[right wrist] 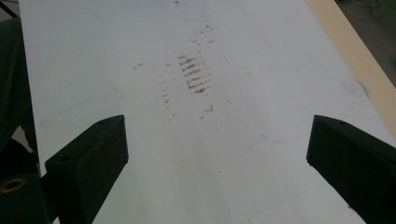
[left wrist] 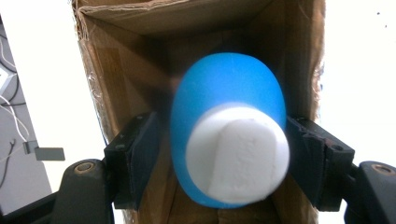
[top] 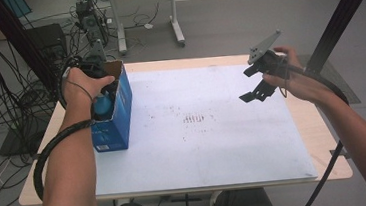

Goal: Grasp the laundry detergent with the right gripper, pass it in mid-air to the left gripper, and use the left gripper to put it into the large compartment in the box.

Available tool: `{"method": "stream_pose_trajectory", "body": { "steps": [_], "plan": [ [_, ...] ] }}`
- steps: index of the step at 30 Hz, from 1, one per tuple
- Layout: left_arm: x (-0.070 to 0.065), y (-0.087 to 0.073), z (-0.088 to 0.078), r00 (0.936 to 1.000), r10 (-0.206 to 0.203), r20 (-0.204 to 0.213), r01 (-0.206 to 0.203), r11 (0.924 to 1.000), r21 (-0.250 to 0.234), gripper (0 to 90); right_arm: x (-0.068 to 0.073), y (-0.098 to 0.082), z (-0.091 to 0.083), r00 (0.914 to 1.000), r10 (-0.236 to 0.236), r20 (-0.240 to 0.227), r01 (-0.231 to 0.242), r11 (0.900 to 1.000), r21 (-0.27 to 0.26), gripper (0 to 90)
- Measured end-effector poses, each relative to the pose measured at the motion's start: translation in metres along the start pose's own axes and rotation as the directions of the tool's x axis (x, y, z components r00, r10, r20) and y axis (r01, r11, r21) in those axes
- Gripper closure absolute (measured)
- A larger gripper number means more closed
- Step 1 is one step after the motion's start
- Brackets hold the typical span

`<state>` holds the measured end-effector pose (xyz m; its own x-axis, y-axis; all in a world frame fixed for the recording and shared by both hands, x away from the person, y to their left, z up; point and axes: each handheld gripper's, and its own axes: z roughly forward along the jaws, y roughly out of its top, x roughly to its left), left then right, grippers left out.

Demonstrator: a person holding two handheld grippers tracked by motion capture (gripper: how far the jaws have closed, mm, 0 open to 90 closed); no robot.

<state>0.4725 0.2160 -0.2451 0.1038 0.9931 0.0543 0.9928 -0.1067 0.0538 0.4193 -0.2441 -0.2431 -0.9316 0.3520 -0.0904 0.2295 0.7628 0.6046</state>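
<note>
A blue bottle (left wrist: 229,88) with a white cap (left wrist: 238,154) stands cap-up inside an open blue cardboard box (top: 120,121) at the table's left edge. My left gripper (left wrist: 224,140) reaches down into the box, with one jaw on each side of the bottle. A thin strip of cardboard shows between the left pad (left wrist: 140,158) and the bottle, so the pads do not press on it. In the high view the bottle (top: 103,105) shows under the left hand. My right gripper (top: 252,89) hovers over the white mat (top: 198,131) at the far right, open and with nothing between its jaws.
The box's brown inner walls (left wrist: 116,70) close in around the bottle. The mat has brown smudges (right wrist: 194,74) at its middle. The wooden table edge (right wrist: 355,51) runs along the mat's right side. Cables and desk legs lie on the floor behind the table.
</note>
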Motion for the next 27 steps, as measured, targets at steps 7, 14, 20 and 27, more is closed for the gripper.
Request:
{"method": "stream_pose_trajectory", "body": {
  "steps": [7,14,20,27],
  "plan": [
    [-0.002,-0.003,-0.007,0.9999,0.011,0.001,-0.011,0.9999,-0.002,29.4,0.001,0.001,0.002,1.0,0.004,-0.003,-0.004,1.0,0.003,5.4],
    [-0.003,-0.008,-0.022,0.9996,0.026,-0.003,-0.026,0.9993,-0.028,28.4,0.001,0.001,0.004,1.0,0.005,-0.004,-0.005,1.0,0.008,5.4],
    [-0.008,-0.01,-0.042,0.9987,0.047,-0.02,-0.048,0.9967,-0.066,26.5,-0.001,-0.001,0.006,0.9998,0.017,-0.002,-0.017,1.0,0.019,5.4],
    [-0.024,-0.007,-0.068,0.9967,0.082,-0.003,-0.081,0.9895,-0.119,23.6,0.002,0.002,0.006,0.9999,0.015,0.003,-0.015,0.999,0.038,5.4]
  ]
}}
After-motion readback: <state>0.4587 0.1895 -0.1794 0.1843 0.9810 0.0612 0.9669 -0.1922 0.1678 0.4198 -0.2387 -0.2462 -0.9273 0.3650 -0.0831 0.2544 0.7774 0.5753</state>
